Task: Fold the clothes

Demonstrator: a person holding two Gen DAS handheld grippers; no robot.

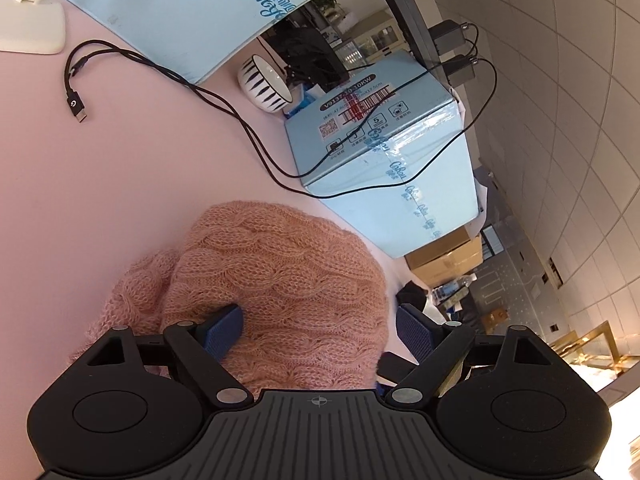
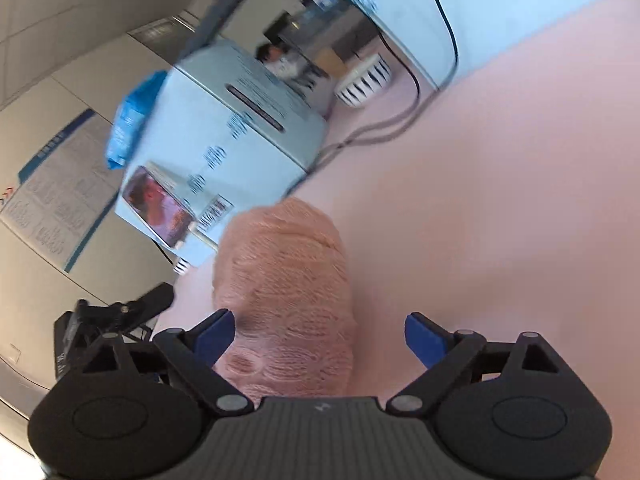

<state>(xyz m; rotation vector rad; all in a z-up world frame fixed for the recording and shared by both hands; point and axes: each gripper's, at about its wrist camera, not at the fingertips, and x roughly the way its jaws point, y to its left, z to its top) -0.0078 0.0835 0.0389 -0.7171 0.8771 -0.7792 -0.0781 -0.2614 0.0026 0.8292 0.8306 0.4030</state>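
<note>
Your left gripper (image 1: 320,330) hangs over the pink cable-knit sweater (image 1: 276,280), which lies bunched on the pink bench (image 1: 100,184) close to its edge. The jaws stand wide apart. The left blue pad (image 1: 224,330) rests on the knit, the other blue pad (image 1: 414,334) sits off past the sweater's edge, so nothing is pinched; it's released.

Your right gripper (image 2: 320,336) is also spread wide, w/ the sweater (image 2: 284,280) running up between its fingers as a narrow rolled bundle. The left-hand pad (image 2: 214,336) is just beside the knit, maybe brushing it; can't tell for sure. The right-hand pad (image 2: 424,340) is well apart from the fabric, over bare bench (image 2: 500,200). No grip there either. The right wrist view is motion-blurred, esp. toward the background.

Beyond the sweater in the left wrist view: a light blue carton (image 1: 384,152) w/ barcode label and printed tape, black cables (image 1: 224,108) draped across the bench and over the carton, one ending in a USB plug (image 1: 76,106). A white bowl w/ black stripe pattern (image 1: 266,82) sits between that carton and a second light blue carton (image 1: 180,8). White lamp base (image 1: 30,28) at the far corner.
</note>
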